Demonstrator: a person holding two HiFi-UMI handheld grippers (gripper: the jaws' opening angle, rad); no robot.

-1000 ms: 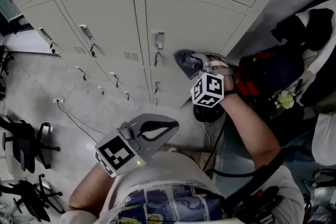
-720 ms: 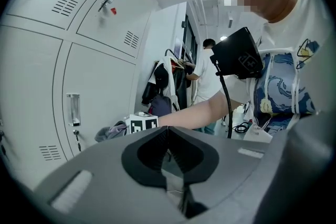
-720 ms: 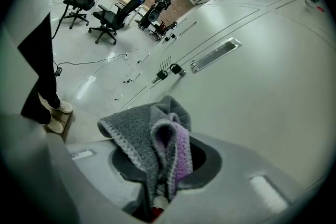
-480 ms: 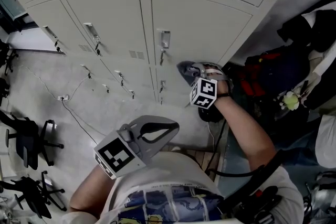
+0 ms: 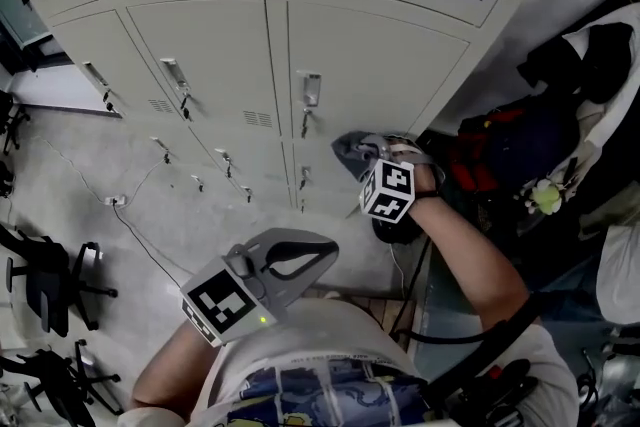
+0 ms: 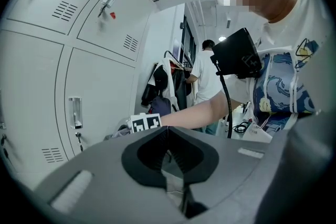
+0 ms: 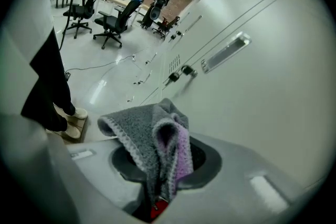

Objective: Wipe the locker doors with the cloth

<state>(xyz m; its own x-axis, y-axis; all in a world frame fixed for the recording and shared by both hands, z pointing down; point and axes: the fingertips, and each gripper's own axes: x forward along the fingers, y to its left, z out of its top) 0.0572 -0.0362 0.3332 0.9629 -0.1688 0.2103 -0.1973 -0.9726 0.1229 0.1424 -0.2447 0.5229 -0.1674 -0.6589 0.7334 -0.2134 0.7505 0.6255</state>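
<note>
Wiping needs the cloth (image 7: 149,136), clamped in my right tool (image 5: 362,153), flat on the 12 o'clock locker door (image 5: 380,75); left tool (image 6: 167,145) together, empty.

Grey left gripper (image 5: 332,241), seemingly blue-printed white shirt (image 5: 320,330)

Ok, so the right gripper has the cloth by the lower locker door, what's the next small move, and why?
Probably ease the right gripper forward to press the cloth flat on the locker door. The jaws are clamped on the cloth, its folded end stands close to the door, and contact isn't clear.
</note>
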